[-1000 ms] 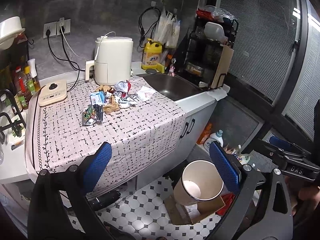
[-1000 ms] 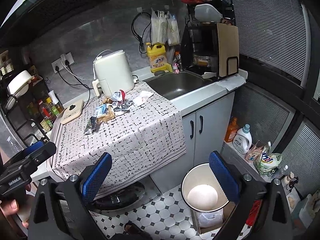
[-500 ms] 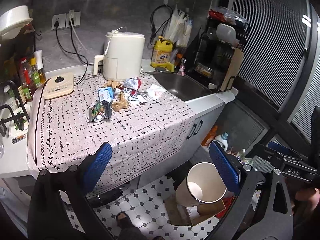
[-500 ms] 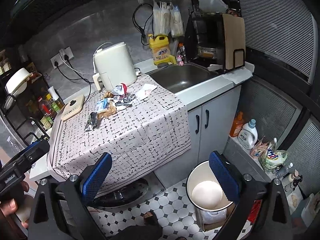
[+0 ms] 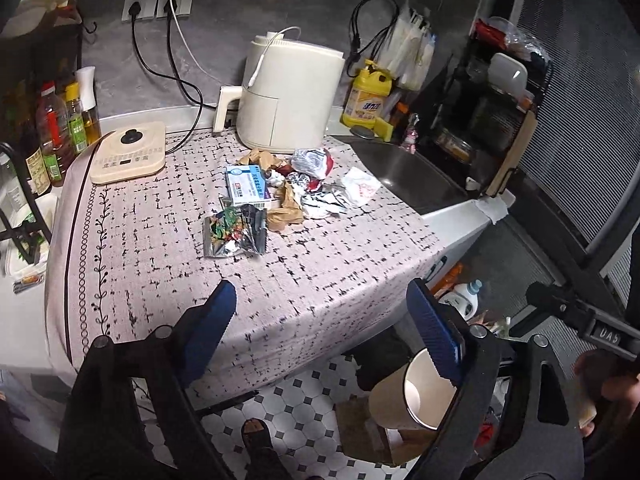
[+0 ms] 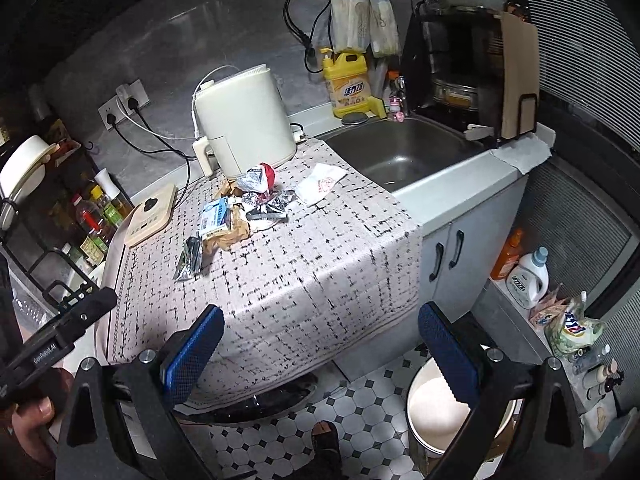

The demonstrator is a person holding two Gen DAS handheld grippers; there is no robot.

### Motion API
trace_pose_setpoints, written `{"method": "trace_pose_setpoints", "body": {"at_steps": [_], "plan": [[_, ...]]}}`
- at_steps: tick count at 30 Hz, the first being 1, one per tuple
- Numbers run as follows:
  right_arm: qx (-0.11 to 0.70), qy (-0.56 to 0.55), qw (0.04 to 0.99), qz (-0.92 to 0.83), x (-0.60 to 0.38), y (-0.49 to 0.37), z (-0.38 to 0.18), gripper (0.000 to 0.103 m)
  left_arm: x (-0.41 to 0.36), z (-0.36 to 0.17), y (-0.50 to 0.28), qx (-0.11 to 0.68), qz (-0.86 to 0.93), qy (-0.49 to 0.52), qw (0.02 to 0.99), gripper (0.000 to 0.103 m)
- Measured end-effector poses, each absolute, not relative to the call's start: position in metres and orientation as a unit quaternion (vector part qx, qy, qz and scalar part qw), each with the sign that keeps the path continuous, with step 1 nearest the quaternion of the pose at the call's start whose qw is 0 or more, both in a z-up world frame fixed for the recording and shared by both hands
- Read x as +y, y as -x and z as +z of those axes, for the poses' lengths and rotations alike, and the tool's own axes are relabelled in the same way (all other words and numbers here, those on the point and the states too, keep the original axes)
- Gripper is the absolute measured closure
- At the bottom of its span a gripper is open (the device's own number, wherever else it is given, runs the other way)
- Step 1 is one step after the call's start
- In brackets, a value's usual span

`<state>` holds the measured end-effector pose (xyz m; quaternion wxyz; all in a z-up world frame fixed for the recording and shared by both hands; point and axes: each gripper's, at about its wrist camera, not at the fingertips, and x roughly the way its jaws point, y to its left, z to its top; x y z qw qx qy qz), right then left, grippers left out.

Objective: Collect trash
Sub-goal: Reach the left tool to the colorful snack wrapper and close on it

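two hand-held grippers over the near edge of the cloth-covered surface (image 5: 132,216), both empty. left hand-held gripper (image 5: 320,330): blue pads apart, jaws closing, nothing between them. right hand-held gripper (image 6: 322,350): pads wide apart, nothing held. trash pile (image 5: 286,190) lies well ahead of both, mid-surface, just short of the cream air fryer (image 5: 290,94); foil snack wrapper (image 5: 234,234) is the nearest piece. cream bin (image 6: 440,408) on the tiled floor, below the right pad of each.
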<state>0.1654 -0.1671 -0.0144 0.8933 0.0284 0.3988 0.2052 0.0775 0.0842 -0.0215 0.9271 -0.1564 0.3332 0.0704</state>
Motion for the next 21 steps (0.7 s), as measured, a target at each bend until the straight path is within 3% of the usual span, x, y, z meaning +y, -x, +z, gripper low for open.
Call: {"method": "trace_pose_setpoints", "body": {"at_steps": [5,21], "plan": [[0.410,-0.025,0.887,0.212,-0.138,-0.195,-0.021,0.008,0.112,-0.044,-0.118,0.359,0.070,0.158,0.917,0.024],[0.446,-0.007,0.869,0.215,-0.057,-0.278,-0.046,0.014,0.171,-0.122,-0.215,0.438,0.091,0.159,0.880,0.027]]}}
